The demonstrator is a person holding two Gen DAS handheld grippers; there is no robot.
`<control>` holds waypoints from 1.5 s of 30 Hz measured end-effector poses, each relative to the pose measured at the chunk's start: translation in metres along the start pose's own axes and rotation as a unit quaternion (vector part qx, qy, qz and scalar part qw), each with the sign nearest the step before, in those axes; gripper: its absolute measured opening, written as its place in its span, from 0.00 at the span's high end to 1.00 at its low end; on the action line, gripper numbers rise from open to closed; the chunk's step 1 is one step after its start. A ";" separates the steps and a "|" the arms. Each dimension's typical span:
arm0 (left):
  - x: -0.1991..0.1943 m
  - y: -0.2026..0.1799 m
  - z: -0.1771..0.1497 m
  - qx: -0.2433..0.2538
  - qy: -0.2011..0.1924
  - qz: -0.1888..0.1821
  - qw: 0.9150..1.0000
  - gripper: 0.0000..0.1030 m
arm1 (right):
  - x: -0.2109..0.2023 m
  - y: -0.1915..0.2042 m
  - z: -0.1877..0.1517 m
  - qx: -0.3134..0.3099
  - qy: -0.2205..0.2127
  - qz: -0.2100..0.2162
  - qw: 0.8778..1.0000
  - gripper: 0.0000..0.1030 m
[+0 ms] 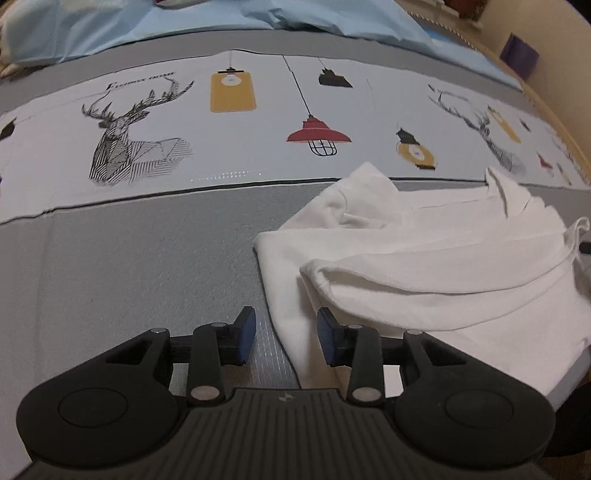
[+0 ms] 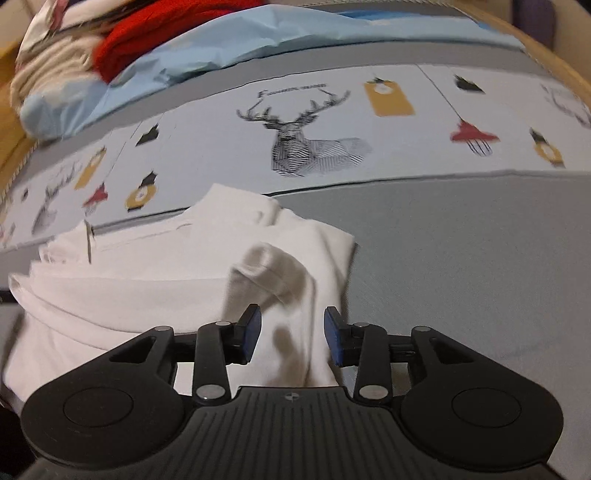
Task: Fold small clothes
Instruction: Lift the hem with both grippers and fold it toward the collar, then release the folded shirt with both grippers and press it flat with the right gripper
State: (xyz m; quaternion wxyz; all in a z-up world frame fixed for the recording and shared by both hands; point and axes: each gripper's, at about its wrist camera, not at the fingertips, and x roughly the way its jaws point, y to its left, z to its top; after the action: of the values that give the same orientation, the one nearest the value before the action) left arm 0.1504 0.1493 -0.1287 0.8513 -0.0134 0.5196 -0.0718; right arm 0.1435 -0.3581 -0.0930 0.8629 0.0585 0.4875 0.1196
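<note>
Grey bedding (image 1: 147,266) with a white printed band of deer and lamps (image 2: 306,140) covers the bed, and light blue cloth (image 1: 184,26) lies bunched at its far side, with something red (image 2: 147,33) on top of it in the right wrist view. On the grey part, on the near side of the printed band, lies the white garment (image 1: 424,266), partly folded, with one sleeve (image 2: 273,273) laid back over the body.

The left gripper (image 1: 286,334) hangs over the garment's left edge with its jaws partly apart; no cloth is pressed between its blue pads (image 1: 248,332), and one pad is over bare bedding. The right gripper (image 2: 292,338) stands over the garment's right part, just on the near side of the folded sleeve, also half open and holding nothing.

The risks seem to be these. If a gripper closes as it stands, the left one may pinch the grey bedding together with the garment edge, because both lie under its jaws. The right one may catch only the top layer, so that the sleeve slides out of its fold when it is lifted. Uneven lifting by the two hands could also leave a crooked fold.
</note>
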 end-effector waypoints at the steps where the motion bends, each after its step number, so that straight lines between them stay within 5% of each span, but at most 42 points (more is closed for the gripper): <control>1: 0.003 -0.002 0.002 0.006 -0.002 0.004 1.000 0.61 | 0.003 0.006 0.001 -0.013 0.000 -0.006 1.000 0.62; 10: 0.010 -0.013 0.022 0.018 -0.035 -0.014 0.999 0.61 | 0.029 0.024 0.025 -0.070 -0.042 -0.051 0.995 0.62; 18: 0.025 -0.022 0.033 0.041 -0.033 -0.019 0.998 0.61 | 0.042 0.028 0.035 -0.076 -0.049 -0.038 0.995 0.63; 22: 0.023 -0.022 0.037 0.050 -0.041 -0.023 0.998 0.95 | 0.043 0.030 0.038 -0.084 -0.051 -0.027 0.995 0.90; 25: 0.008 -0.010 0.043 0.021 -0.081 -0.018 0.996 0.96 | 0.029 0.016 0.050 -0.017 -0.102 -0.017 0.994 0.93; 27: 0.002 -0.001 0.046 -0.007 -0.107 -0.004 0.994 0.96 | 0.017 -0.005 0.058 0.069 -0.147 -0.001 0.987 0.93; 30: 0.008 0.000 0.049 -0.008 -0.103 0.031 0.994 0.96 | 0.021 -0.020 0.062 0.127 -0.155 -0.029 0.979 0.93; 36: 0.011 -0.003 0.053 -0.010 -0.104 0.043 0.994 0.95 | 0.032 -0.008 0.070 0.112 -0.158 -0.042 0.980 0.93; 38: 0.012 0.002 0.054 -0.026 -0.092 0.046 0.994 0.88 | 0.034 -0.006 0.073 0.111 -0.161 -0.044 0.980 0.90; 40: 0.011 0.003 0.054 -0.033 -0.083 0.053 0.995 0.88 | 0.035 -0.006 0.075 0.119 -0.158 -0.063 0.978 0.76; 45: -0.006 0.008 0.044 -0.032 -0.069 -0.011 0.997 0.85 | 0.025 -0.014 0.065 0.128 -0.109 -0.013 0.986 0.70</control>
State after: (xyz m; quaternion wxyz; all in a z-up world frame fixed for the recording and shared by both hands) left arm 0.1878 0.1554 -0.1036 0.8832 -0.0513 0.4619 -0.0632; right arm 0.2141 -0.3641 -0.0832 0.8975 0.1750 0.4030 0.0377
